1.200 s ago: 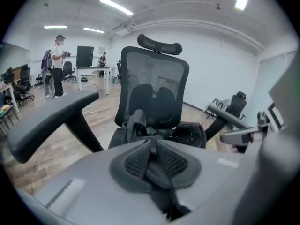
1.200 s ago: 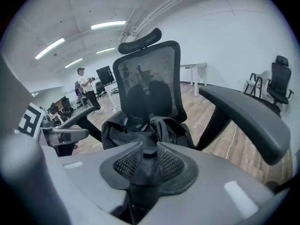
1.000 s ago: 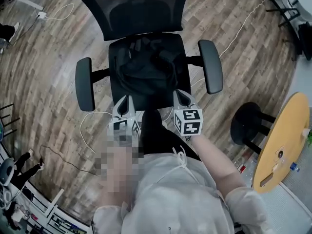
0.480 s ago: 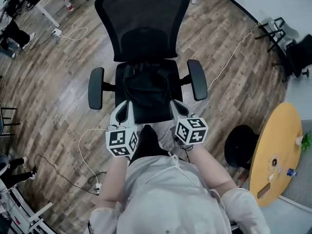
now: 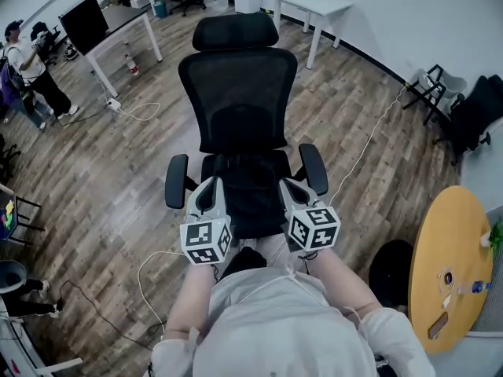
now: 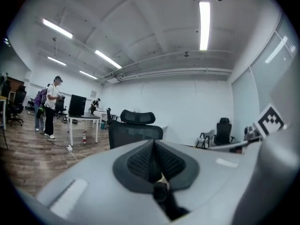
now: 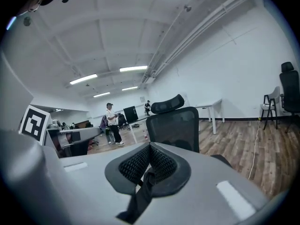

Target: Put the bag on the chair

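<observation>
Before chair (image 5: 238,93), left claw (image 5: 211,183) and right claw (image 5: 288,185) closed tight; bag (image 5: 245,181) seemingly on it.

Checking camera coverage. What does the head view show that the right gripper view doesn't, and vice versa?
Head view only: the chair's seat, the round yellow table, the person's forearms.
Right gripper view only: the right tool's jaws closed on a black strap, plus ceiling light strips.
Both: the back and headrest of the black mesh office chair, the wood floor, the white desk by the wall.
</observation>
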Demonstrator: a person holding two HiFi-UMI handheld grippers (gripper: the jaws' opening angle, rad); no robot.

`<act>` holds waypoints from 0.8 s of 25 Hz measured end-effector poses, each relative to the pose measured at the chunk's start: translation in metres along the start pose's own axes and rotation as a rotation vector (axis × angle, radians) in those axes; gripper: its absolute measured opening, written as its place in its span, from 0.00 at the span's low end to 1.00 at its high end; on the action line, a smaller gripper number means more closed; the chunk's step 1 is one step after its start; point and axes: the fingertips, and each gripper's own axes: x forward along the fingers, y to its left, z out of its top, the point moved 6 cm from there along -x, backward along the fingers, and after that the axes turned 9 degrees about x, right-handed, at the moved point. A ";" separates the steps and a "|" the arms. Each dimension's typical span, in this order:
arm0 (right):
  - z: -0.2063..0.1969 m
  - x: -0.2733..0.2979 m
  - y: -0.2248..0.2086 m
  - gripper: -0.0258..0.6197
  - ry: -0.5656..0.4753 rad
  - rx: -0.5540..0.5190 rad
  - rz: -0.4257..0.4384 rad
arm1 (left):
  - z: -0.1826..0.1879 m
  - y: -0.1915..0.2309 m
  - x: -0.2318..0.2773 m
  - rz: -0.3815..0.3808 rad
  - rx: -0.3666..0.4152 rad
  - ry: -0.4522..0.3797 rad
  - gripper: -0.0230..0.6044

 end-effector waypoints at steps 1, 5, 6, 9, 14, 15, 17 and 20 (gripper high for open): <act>0.005 -0.004 0.003 0.04 -0.014 -0.005 0.002 | 0.007 -0.001 -0.004 -0.001 0.002 -0.012 0.05; 0.020 -0.016 0.010 0.04 -0.058 -0.031 0.002 | 0.024 -0.005 -0.014 -0.008 -0.004 -0.034 0.05; 0.022 -0.019 0.011 0.04 -0.064 -0.036 0.003 | 0.027 -0.008 -0.015 -0.012 -0.006 -0.039 0.05; 0.024 -0.025 0.011 0.04 -0.072 -0.053 0.005 | 0.029 -0.015 -0.016 -0.024 0.009 -0.031 0.05; 0.014 -0.029 0.013 0.04 -0.057 -0.084 -0.004 | 0.024 -0.023 -0.019 -0.044 0.013 -0.016 0.05; 0.013 -0.028 0.014 0.04 -0.054 -0.085 -0.003 | 0.022 -0.023 -0.019 -0.046 0.011 -0.015 0.05; 0.011 -0.027 0.017 0.04 -0.047 -0.091 -0.003 | 0.020 -0.022 -0.018 -0.050 0.012 -0.012 0.05; 0.008 -0.028 0.017 0.04 -0.042 -0.080 -0.004 | 0.019 -0.022 -0.019 -0.049 0.013 -0.011 0.05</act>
